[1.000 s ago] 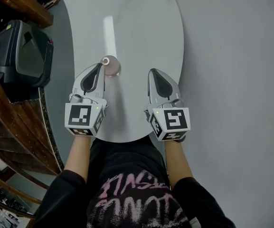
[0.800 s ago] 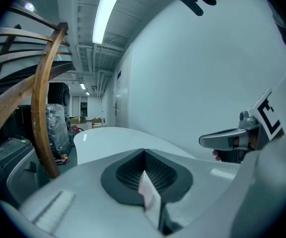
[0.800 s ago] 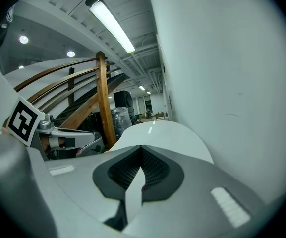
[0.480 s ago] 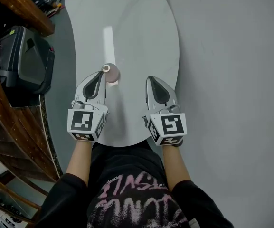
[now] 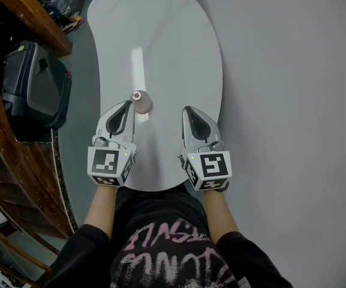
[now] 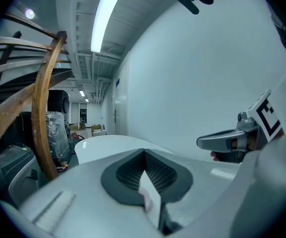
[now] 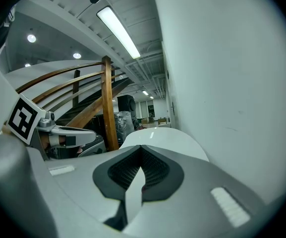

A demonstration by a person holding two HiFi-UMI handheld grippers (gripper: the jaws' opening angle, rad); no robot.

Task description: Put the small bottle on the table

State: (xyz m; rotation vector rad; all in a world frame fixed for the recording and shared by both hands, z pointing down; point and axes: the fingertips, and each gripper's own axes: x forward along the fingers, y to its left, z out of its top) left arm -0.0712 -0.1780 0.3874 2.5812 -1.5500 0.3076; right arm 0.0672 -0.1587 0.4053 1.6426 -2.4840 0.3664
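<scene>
— Looking for the small brown bottle [image 5: 141, 103] with the pale cap.

— Found upright on the white oval table [image 5: 178, 47], in its nearer half. Just past the tip of the grey left gripper [image 5: 125, 108], a little to the tip's right. Cannot tell whether touching or barely apart.

— Gripped, then?

— Not gripped. Seen along the left gripper's own view: clenched, dark ribbed pads [image 6: 128, 175] pressed together, nothing clamped between.

— And the grey right gripper [image 5: 192, 114]?

— Clenched too, pads meeting in its own view, empty. Over the table's near end, level with the left gripper, off to the bottle's right and apart from it. Marker cubes on both, facing up toward the head camera.

— Anything around the table?

— To the left, a curved wooden railing [image 5: 17, 8] and a black boxy machine [image 5: 35, 86]. To the right, plain grey floor [image 5: 292, 131]. At the bottom of the head view, bare forearms, black sleeves [image 5: 80, 245] and a dark top with pink lettering.
</scene>
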